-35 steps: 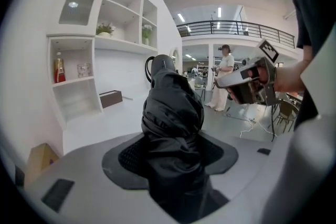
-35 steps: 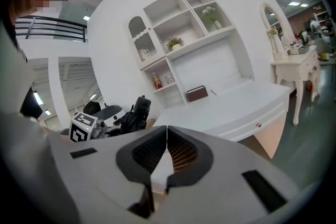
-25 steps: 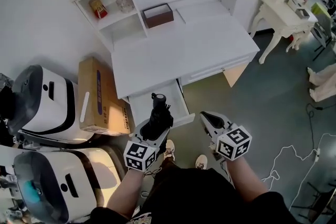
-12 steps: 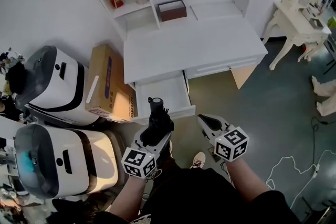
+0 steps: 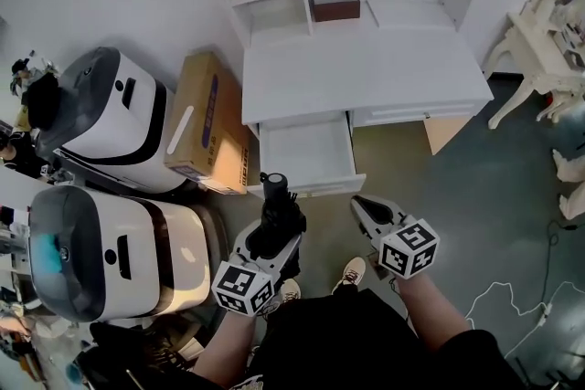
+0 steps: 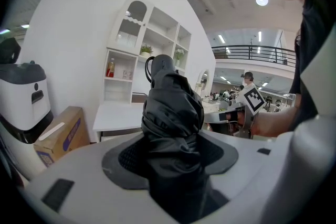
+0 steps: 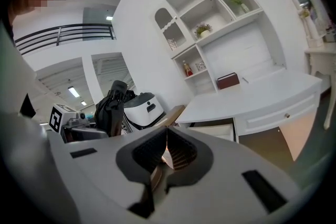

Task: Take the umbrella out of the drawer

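A folded black umbrella stands out of my left gripper, which is shut on it; its handle end points toward the desk. In the left gripper view the umbrella fills the space between the jaws. It is clear of the open white drawer, which shows a bare white bottom. My right gripper hovers to the right of the umbrella, jaws together with nothing between them. From the right gripper view the umbrella shows at the left.
A white desk with a shelf unit holds a brown box. A cardboard box leans left of the drawer. Two big white machines stand at the left. A white side table is at the right.
Both grippers and the umbrella have drawn back from the drawer toward the person; the desk now sits farther up and to the right in view. The hold on the umbrella is unchanged.
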Demonstrator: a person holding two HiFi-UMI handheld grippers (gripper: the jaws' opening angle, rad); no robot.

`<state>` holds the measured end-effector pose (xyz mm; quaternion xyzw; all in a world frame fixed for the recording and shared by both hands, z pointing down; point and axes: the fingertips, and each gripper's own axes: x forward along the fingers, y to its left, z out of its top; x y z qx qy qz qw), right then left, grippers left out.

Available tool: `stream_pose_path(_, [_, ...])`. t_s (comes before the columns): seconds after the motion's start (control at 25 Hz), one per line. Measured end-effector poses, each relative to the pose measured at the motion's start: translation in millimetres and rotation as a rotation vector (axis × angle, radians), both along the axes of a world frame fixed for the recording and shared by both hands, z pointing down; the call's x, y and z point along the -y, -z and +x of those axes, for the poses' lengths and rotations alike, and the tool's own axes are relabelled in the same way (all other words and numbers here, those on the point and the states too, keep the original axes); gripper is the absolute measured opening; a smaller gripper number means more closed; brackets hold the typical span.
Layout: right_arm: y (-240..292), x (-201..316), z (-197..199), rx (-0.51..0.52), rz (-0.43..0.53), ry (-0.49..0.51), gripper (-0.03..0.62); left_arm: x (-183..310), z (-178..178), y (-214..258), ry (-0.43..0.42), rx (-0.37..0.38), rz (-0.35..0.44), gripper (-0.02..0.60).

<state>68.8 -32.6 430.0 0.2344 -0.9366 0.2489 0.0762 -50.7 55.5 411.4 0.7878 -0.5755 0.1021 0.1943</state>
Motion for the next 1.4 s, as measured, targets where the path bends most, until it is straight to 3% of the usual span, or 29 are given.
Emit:
stream_pose_path(0.24, [3.0,-24.4,-44.9,-0.024,0.005,-0.016,0.005,-32.5,-39.5,4.6,-0.021,-0.011,0.004,0.267])
stream_pose_path(0.64, [8.7,-84.8,-98.8,-0.047,0.015,-0.106,0.003,-83.2,-95.3,3.0,-0.127,-0.037,0.009,0.267])
stream_pose_path(1.4, [-4.3,-178.5,-125.6,-0.065,-0.008,-0.228,0.003,-151.8,-119.7,-8.8,-0.283,-0.096,0.002,0.267])
